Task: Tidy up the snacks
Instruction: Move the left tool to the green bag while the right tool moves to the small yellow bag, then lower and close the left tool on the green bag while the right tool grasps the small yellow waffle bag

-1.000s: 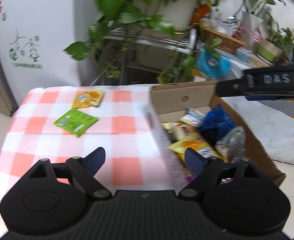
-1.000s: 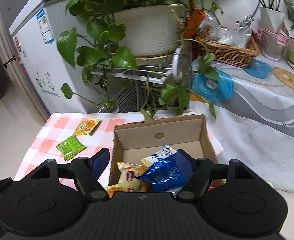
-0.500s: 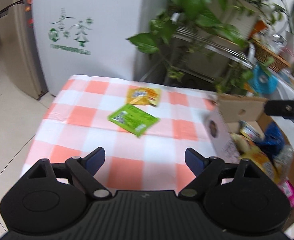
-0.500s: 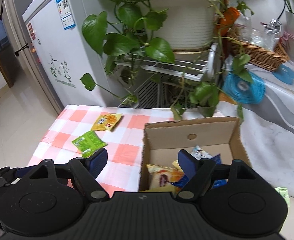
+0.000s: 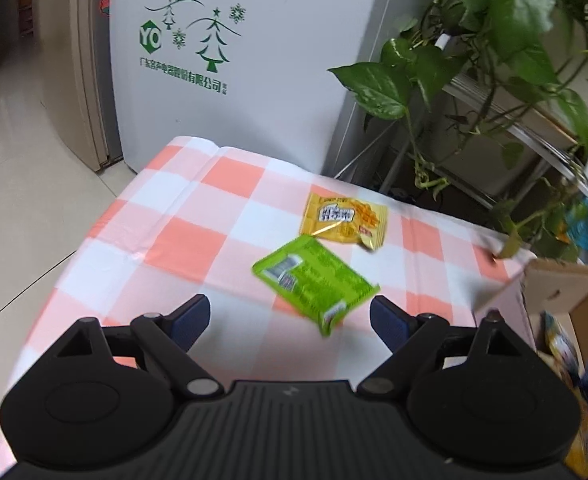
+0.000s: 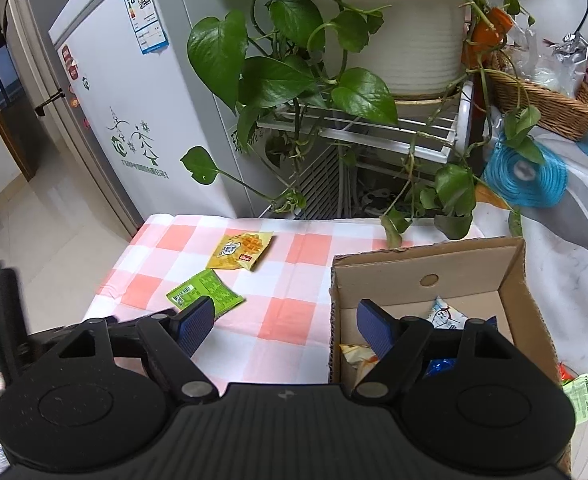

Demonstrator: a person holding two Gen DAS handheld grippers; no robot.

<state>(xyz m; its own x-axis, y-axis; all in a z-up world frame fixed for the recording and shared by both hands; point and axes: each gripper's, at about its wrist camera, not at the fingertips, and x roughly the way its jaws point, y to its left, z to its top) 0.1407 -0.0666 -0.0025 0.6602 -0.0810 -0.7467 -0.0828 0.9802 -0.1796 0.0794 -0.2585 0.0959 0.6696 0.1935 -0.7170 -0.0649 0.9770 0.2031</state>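
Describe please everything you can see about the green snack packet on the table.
The green snack packet is a flat, glossy, foil-like sachet, bright lime green, with small print and a white barcode label near one end. It looks sealed, its edges slightly crinkled. It lies flat and diagonal on the pink-and-white checked tablecloth, just in front of the yellow waffle snack packet, very close to it; contact is unclear. The open left tool is above the cloth near it, not touching.

2 snack pkts on cloth: 1 green, 1 yellow; 1 cardboard box.
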